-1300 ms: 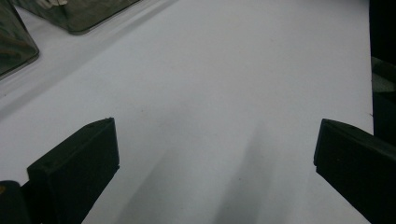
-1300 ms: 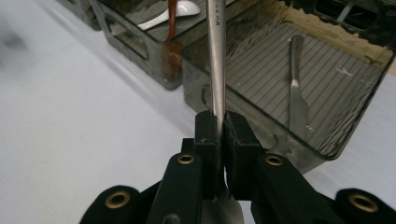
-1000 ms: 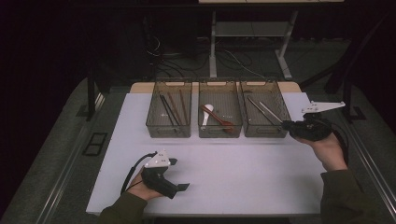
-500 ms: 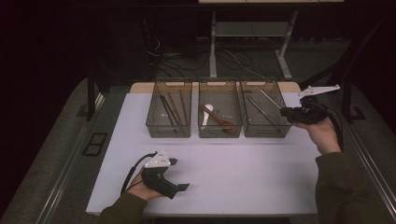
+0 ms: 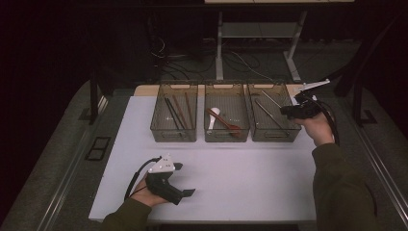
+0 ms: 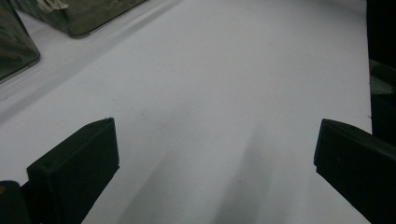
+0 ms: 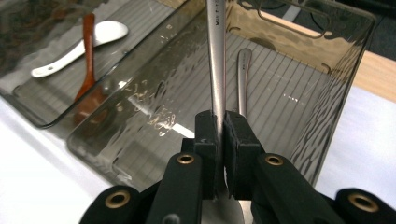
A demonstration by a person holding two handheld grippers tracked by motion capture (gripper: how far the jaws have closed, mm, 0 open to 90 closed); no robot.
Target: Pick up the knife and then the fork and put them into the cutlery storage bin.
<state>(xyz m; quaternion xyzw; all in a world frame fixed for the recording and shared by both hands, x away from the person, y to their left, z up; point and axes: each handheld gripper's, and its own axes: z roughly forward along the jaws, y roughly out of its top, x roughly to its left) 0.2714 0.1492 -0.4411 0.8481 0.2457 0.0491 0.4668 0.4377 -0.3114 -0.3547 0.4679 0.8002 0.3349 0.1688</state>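
Right tool (image 7: 220,128) grips a steel utensil (image 7: 215,56), its head cut off.

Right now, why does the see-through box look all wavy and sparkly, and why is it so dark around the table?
Right gripper view: light glints off the rippled wall of the box. High view: only the table is lit. Left gripper view: soft shadows from the jaws fall on it.

Three bins (image 5: 226,137) abreast — utensils (image 5: 221,122) inside

Slim steel utensil handle (image 7: 217,60) pinched upright, above right-hand clear bin (image 7: 299,121) holding another utensil.
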